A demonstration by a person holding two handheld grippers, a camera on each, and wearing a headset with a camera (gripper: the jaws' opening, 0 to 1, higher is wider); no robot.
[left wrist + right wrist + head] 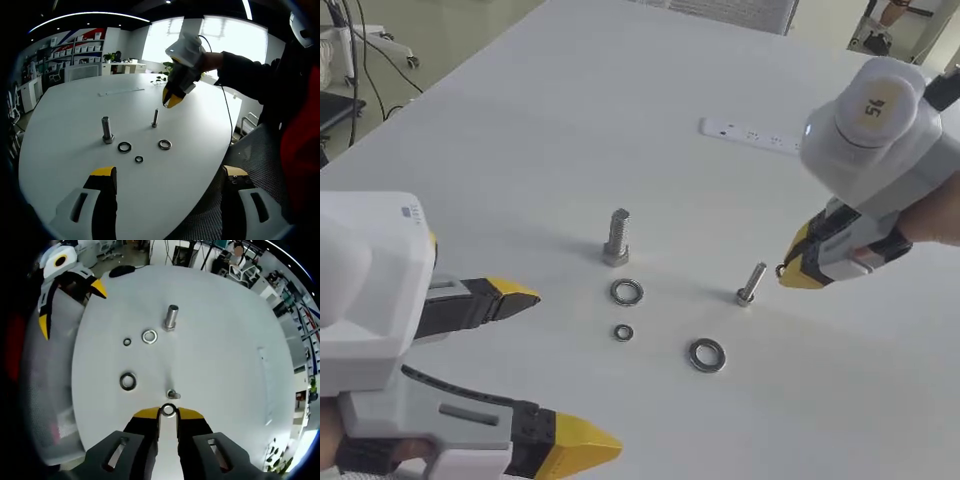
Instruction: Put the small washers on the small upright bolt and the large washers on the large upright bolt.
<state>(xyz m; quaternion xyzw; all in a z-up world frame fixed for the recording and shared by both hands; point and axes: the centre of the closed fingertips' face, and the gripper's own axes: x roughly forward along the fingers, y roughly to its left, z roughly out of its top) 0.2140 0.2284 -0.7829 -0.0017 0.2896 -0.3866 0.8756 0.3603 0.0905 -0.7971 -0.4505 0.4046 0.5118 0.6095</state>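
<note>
Steel small washer (169,410) clenched in right tool (790,272), just beside small bolt (752,283); left tool (575,370) released, well apart; three loose washers (626,292) near bolt on white surface (570,120).

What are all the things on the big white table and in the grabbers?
table: one, white, under everything
large bolt: one, silver, upright, mid-table
small bolt: one, silver, upright, right of the large bolt
large washers: two, silver, flat near the bolts
small washer: one, silver, flat between them
held washer: one, silver, pinched just above the small bolt
long strip: one, white, far side
left gripper: one, black with yellow tips, open, near left
right gripper: one, same colours, shut on the held washer
</note>
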